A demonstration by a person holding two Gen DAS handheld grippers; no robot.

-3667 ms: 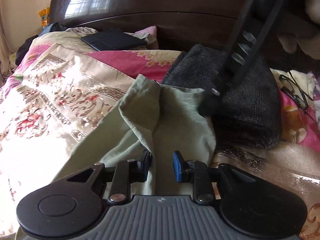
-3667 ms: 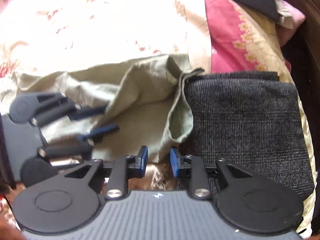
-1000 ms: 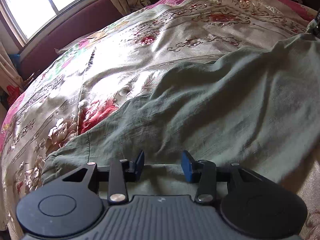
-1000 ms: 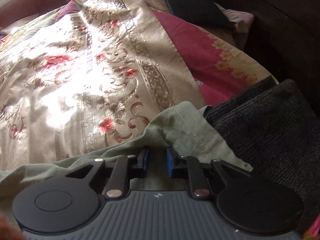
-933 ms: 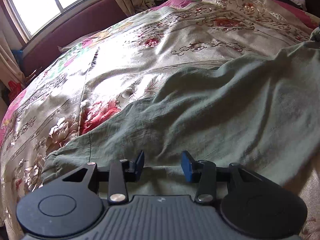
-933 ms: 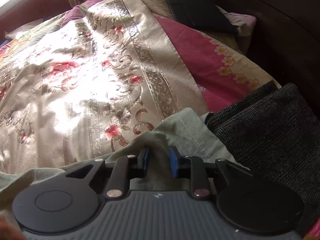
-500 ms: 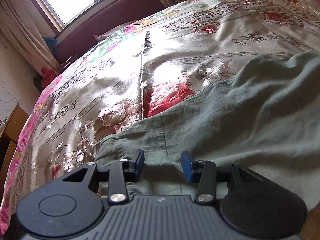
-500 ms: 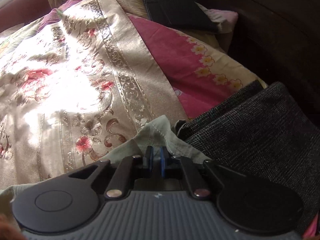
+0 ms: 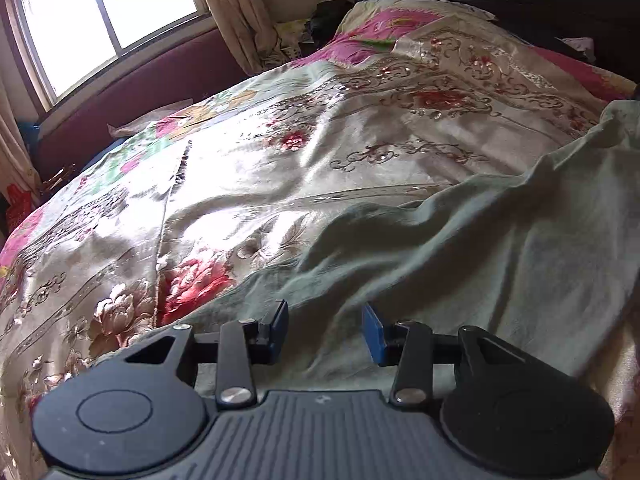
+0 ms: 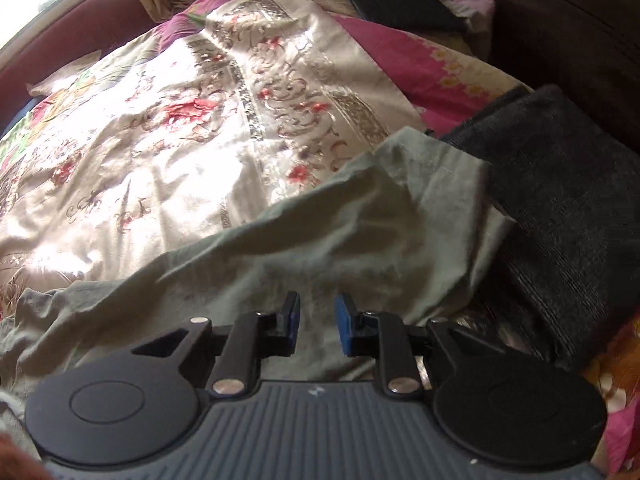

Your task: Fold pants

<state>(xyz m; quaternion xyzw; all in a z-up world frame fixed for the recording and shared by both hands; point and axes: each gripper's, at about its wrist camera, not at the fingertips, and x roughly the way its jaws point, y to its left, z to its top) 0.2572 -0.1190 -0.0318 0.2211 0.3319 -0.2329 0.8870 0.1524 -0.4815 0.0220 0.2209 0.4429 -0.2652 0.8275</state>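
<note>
We see the olive-green pants (image 9: 460,248) lying rumpled across the floral bedspread (image 9: 280,152), with one end reaching up against a folded dark grey garment (image 10: 560,200) near the headboard.

The right gripper (image 10: 316,322) now has its fingers spread apart over the green cloth with nothing between the blue pads. Half a second ago those fingers were nearly closed, pinching the pants' edge by the grey garment. That edge now lies slack on the bedspread, and more of the pants shows in the right wrist view than before.

The left gripper (image 9: 324,332) has its fingers wide apart, just as in the earlier frames, and holds nothing. The cloth passes beneath and between them, but we cannot tell whether the pads touch it. Compared with half a second ago, the left wrist view has swung towards the window (image 9: 108,20) and curtain (image 9: 236,16), with the pants filling the right half.

A flat black item (image 10: 396,0) lies on the pillows at the head of the bed.
</note>
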